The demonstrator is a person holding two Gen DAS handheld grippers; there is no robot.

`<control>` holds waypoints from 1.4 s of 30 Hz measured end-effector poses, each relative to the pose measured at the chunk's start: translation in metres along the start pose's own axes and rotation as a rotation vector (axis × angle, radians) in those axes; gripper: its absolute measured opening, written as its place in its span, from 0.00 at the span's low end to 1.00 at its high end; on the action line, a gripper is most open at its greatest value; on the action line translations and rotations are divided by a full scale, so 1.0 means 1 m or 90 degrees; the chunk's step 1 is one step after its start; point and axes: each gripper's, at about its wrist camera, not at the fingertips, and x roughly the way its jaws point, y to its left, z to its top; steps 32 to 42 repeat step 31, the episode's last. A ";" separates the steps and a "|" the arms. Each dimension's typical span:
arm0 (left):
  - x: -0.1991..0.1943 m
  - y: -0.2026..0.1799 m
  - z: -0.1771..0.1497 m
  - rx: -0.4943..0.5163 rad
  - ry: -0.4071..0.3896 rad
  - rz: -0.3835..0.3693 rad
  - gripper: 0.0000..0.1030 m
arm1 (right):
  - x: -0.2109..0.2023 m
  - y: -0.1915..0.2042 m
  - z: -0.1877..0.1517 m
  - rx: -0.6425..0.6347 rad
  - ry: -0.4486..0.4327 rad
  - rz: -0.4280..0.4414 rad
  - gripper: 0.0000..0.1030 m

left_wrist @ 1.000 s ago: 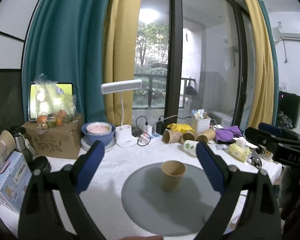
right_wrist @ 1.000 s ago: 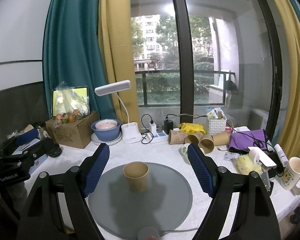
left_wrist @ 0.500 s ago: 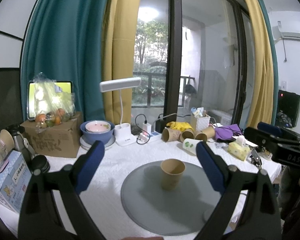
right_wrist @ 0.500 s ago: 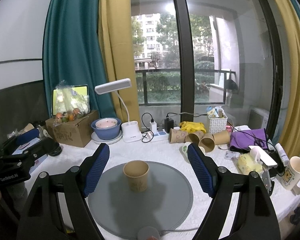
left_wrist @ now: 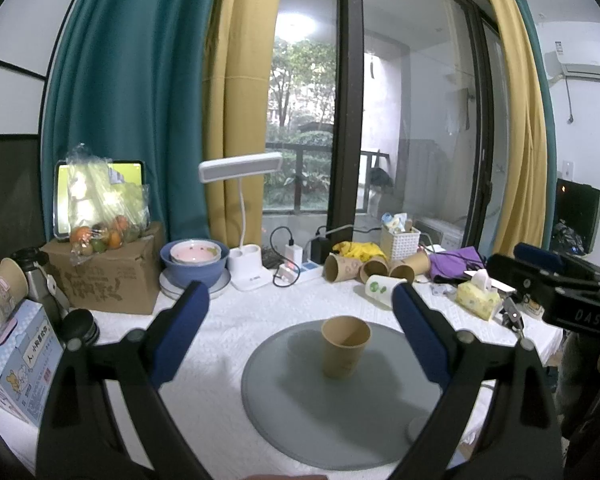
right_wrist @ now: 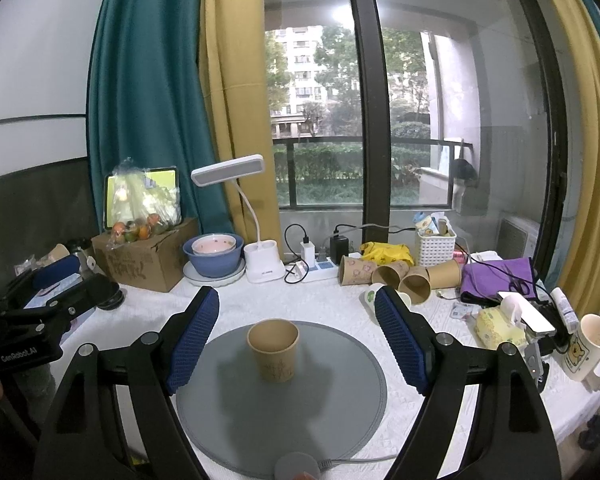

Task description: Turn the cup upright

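A brown paper cup (left_wrist: 345, 346) stands upright, mouth up, on a round grey mat (left_wrist: 340, 400). It also shows in the right wrist view (right_wrist: 274, 350) on the same mat (right_wrist: 280, 400). My left gripper (left_wrist: 300, 308) is open and empty, held back from the cup and above the mat's near side. My right gripper (right_wrist: 296, 320) is open and empty, also back from the cup. Each gripper shows at the edge of the other's view: the right gripper (left_wrist: 556, 284) and the left gripper (right_wrist: 44, 304).
Several paper cups (right_wrist: 396, 276) lie on their sides behind the mat. A blue bowl (right_wrist: 214, 254), a white desk lamp (right_wrist: 256, 240), a power strip (right_wrist: 320, 266), a cardboard box (right_wrist: 144, 258), a tissue pack (right_wrist: 500, 328) and a mug (right_wrist: 588, 348) stand around the white-clothed table.
Both views have risen and drawn back very slightly. The cup stays upright on the mat and both grippers stay open.
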 end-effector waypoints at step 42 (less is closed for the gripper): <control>-0.001 0.005 -0.002 -0.029 -0.019 -0.074 0.91 | 0.007 0.006 -0.007 -0.001 0.014 0.012 0.80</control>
